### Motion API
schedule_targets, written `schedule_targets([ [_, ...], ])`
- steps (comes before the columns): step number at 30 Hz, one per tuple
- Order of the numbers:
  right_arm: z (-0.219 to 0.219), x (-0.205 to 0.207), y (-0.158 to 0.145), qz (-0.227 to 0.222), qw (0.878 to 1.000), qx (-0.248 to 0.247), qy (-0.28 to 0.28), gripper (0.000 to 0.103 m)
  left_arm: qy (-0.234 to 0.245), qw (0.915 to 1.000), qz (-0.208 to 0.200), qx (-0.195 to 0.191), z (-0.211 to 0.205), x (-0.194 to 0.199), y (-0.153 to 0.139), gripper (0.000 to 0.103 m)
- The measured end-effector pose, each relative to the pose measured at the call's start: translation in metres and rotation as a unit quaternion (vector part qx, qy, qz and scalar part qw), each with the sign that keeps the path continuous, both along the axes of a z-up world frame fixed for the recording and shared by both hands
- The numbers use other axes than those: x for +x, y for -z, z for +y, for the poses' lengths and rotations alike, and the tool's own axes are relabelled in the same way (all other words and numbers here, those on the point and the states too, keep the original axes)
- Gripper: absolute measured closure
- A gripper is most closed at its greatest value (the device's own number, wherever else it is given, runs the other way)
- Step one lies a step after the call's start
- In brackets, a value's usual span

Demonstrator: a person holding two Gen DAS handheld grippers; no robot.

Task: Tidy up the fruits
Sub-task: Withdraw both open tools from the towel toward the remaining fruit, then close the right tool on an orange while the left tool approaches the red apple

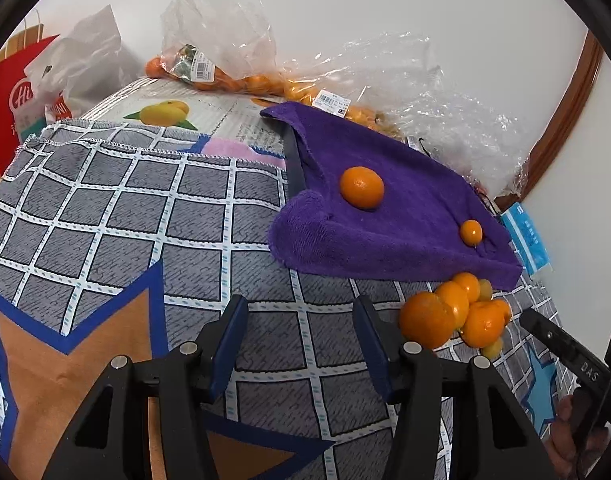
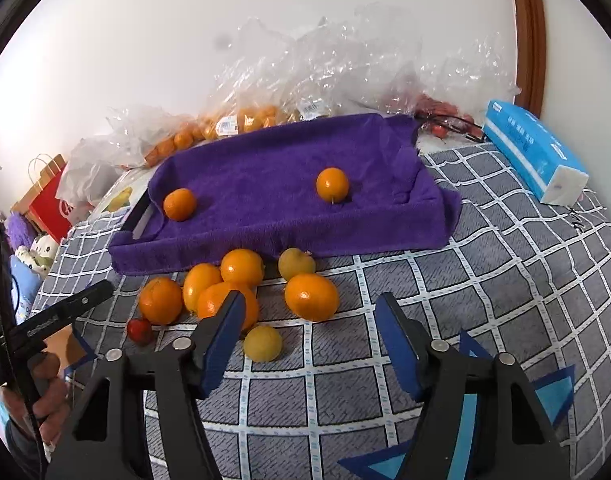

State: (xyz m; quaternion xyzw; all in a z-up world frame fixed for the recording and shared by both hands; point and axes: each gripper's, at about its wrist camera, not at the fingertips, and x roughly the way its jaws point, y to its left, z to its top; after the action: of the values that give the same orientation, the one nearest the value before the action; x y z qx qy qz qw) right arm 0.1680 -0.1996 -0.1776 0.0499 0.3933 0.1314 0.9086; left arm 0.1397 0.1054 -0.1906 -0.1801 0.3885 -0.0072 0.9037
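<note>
A purple towel covers a tray (image 2: 265,236) (image 1: 405,248) with two oranges on it: a large one (image 2: 179,204) (image 1: 362,188) and a smaller one (image 2: 332,185) (image 1: 471,232). In front of the tray a pile of oranges (image 2: 225,284) (image 1: 453,312) lies on the checked cloth, with two yellowish fruits (image 2: 262,343) (image 2: 296,264) and a small red fruit (image 2: 140,330). My right gripper (image 2: 311,304) is open, and one orange (image 2: 311,297) lies just beyond its fingertips, untouched. My left gripper (image 1: 301,320) is open over bare cloth, left of the pile.
Clear plastic bags with more oranges (image 2: 233,124) (image 1: 241,76) lie against the wall behind the tray. A blue tissue pack (image 2: 533,156) is at the right. A red paper bag (image 1: 13,92) and soft toys (image 2: 33,256) stand at the left. A hand (image 2: 45,396) holds the left gripper.
</note>
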Motion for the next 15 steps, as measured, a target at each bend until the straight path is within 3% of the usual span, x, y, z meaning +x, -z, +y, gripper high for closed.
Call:
schedule_targets([
  [3, 0.002, 0.004, 0.004, -0.004, 1.000, 0.005, -0.002, 0.040, 0.009, 0.9999, 0.001, 0.011, -0.005, 0.001, 0.000, 0.052],
  [8, 0.006, 0.010, 0.009, -0.006, 1.000, -0.005, -0.010, 0.057, 0.018, 0.9996, 0.001, 0.020, -0.010, 0.001, 0.000, 0.051],
  [15, 0.010, 0.019, 0.022, 0.012, 1.000, -0.007, -0.026, 0.059, 0.018, 0.9997, 0.003, 0.016, -0.009, 0.002, 0.000, 0.050],
])
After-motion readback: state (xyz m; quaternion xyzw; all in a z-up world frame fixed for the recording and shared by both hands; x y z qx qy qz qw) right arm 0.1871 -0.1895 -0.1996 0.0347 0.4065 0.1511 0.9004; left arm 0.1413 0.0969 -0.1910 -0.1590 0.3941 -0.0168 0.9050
